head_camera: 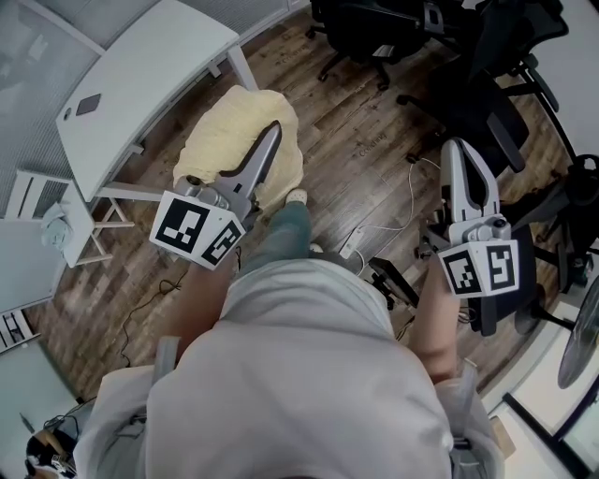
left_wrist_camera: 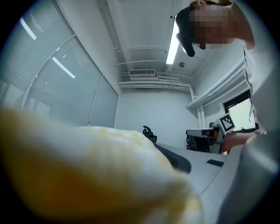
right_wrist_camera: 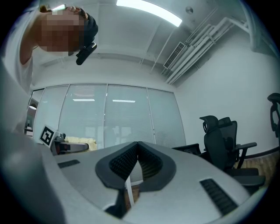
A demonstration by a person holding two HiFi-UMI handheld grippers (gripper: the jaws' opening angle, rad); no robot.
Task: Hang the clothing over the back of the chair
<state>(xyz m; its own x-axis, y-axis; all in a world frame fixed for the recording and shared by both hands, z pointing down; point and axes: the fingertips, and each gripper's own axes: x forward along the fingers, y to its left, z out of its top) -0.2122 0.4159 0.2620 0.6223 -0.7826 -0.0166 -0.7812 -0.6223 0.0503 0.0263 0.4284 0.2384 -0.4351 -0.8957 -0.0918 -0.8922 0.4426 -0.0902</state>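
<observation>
A pale yellow fluffy garment [head_camera: 229,140] hangs bunched in front of the person, above the wooden floor. My left gripper [head_camera: 271,131] reaches level into its right side and is shut on it. In the left gripper view the yellow garment [left_wrist_camera: 87,175] fills the lower left and hides one jaw; only the grey right jaw shows. My right gripper [head_camera: 456,150] points level at the right, shut with nothing in it; its ribbed pads [right_wrist_camera: 127,159] meet. A black office chair [head_camera: 491,103] stands just beyond the right gripper.
A white curved desk [head_camera: 140,75] stands at the upper left, with a small white rack [head_camera: 56,220] beside it. More black chairs [head_camera: 374,28] stand at the back. A power strip and white cable [head_camera: 360,239] lie on the floor. A fan [head_camera: 580,337] stands at the right edge.
</observation>
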